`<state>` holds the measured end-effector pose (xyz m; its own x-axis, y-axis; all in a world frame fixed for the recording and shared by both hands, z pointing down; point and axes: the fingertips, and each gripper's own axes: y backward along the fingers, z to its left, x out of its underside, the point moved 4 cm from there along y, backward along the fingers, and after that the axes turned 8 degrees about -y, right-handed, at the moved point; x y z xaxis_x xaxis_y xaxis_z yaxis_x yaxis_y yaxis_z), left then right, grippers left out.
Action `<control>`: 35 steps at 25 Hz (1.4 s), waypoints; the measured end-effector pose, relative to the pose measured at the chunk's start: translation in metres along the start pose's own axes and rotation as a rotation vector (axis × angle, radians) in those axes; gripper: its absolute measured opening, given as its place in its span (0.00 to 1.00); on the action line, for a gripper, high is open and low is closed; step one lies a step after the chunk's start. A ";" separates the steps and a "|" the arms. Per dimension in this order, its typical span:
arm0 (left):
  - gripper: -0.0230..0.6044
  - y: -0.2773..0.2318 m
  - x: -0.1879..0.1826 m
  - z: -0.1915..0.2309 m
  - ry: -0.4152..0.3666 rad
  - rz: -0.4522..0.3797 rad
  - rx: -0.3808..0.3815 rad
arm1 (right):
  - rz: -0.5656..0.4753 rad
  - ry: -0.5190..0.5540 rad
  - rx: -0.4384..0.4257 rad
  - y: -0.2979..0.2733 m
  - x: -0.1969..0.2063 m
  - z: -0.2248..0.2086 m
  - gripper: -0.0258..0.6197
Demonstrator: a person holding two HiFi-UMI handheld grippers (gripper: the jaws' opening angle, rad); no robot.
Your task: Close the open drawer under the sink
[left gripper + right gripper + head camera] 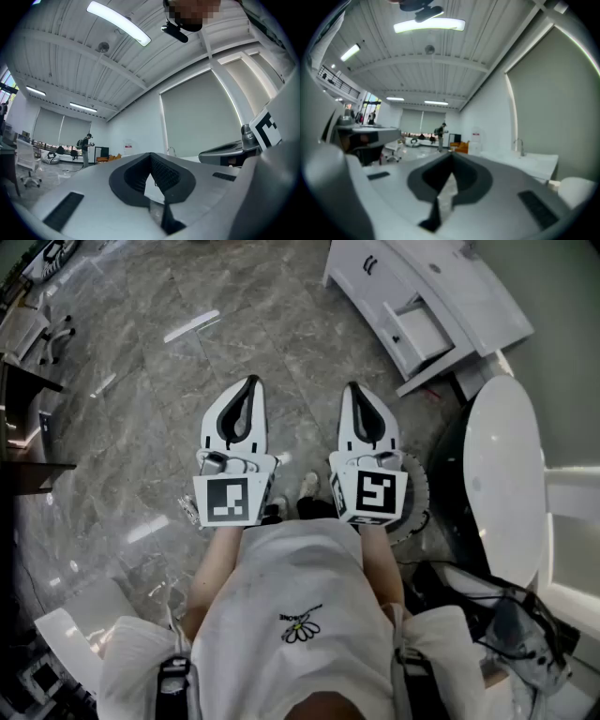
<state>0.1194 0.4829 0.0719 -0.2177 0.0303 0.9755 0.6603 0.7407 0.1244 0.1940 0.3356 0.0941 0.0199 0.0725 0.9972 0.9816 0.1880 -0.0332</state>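
Holds left gripper [250,382] and right gripper [353,388] side by side just ahead of the chest, each with jaws pressed together on nothing, stands near a white toilet [506,465] at three o'clock, and looks toward the drawer [419,332], pulled out of the white vanity [375,268], well apart at one o'clock.

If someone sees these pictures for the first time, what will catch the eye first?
The white left tongs and right tongs are held side by side, both shut and empty, in the middle of the head view, above a grey marble floor. At upper right, the white sink cabinet has one drawer pulled open.
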 end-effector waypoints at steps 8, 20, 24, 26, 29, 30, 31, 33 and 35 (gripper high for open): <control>0.07 -0.015 0.010 0.003 -0.003 0.019 -0.012 | 0.015 -0.010 0.023 -0.011 0.002 -0.024 0.08; 0.07 -0.069 0.022 -0.004 -0.030 0.024 -0.069 | 0.022 -0.076 -0.035 -0.047 0.012 -0.079 0.09; 0.07 -0.081 0.018 -0.010 -0.029 0.012 -0.077 | 0.018 -0.103 -0.063 -0.053 0.014 -0.090 0.09; 0.07 -0.085 0.015 -0.007 -0.040 0.021 -0.087 | 0.014 -0.112 -0.073 -0.056 0.013 -0.090 0.09; 0.07 -0.094 0.015 0.000 -0.048 0.020 -0.101 | 0.008 -0.105 -0.094 -0.064 0.009 -0.088 0.09; 0.07 -0.099 0.015 0.003 -0.048 0.007 -0.102 | 0.004 -0.094 -0.100 -0.068 0.008 -0.088 0.09; 0.07 -0.105 0.015 0.005 -0.047 -0.011 -0.099 | 0.001 -0.080 -0.103 -0.073 0.006 -0.089 0.09; 0.07 -0.119 0.019 0.009 -0.042 -0.031 -0.098 | -0.005 -0.060 -0.102 -0.084 0.006 -0.093 0.09; 0.07 -0.135 0.025 0.015 -0.033 -0.042 -0.101 | -0.010 -0.058 -0.091 -0.100 0.007 -0.100 0.09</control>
<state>0.0140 0.3938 0.0771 -0.2695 0.0241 0.9627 0.7187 0.6704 0.1844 0.1148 0.2196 0.1107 0.0013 0.1278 0.9918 0.9949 0.0996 -0.0142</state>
